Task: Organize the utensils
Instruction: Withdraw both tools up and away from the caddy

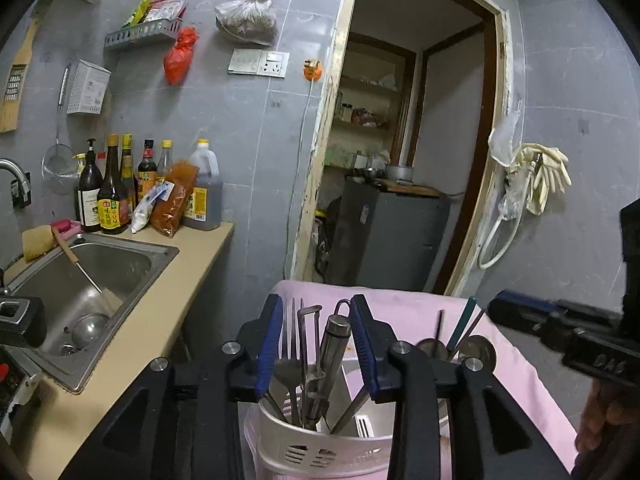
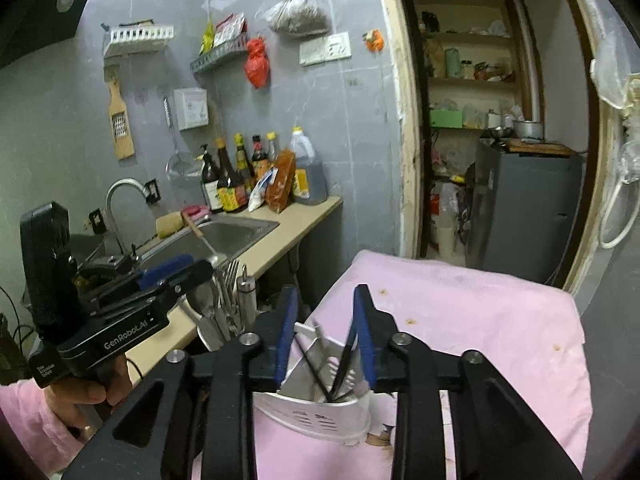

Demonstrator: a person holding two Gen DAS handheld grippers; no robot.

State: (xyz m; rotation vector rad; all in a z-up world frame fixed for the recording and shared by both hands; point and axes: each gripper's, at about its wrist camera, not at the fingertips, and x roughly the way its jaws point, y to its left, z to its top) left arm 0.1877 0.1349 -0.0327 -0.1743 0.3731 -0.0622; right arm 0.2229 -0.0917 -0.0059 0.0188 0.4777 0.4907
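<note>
A white slotted utensil holder [image 1: 316,446] stands on a pink cloth [image 1: 416,312]. Its left part holds forks [image 1: 289,356], a metal peeler [image 1: 332,360] and tongs. Spoons [image 1: 476,350] and a green-handled utensil [image 1: 464,320] stick up on its right. My left gripper [image 1: 316,344] is open, its blue pads on either side of the forks and peeler. My right gripper [image 2: 326,336] is open above the holder's right compartment [image 2: 320,416], where dark chopsticks [image 2: 316,372] lean. The left gripper shows in the right wrist view [image 2: 176,270].
A steel sink [image 1: 88,280] with a brush and ladle sits in the beige counter [image 1: 160,328] on the left. Sauce bottles [image 1: 116,192] stand at the wall. An open doorway [image 1: 404,160] with a grey cabinet is behind the pink-covered table.
</note>
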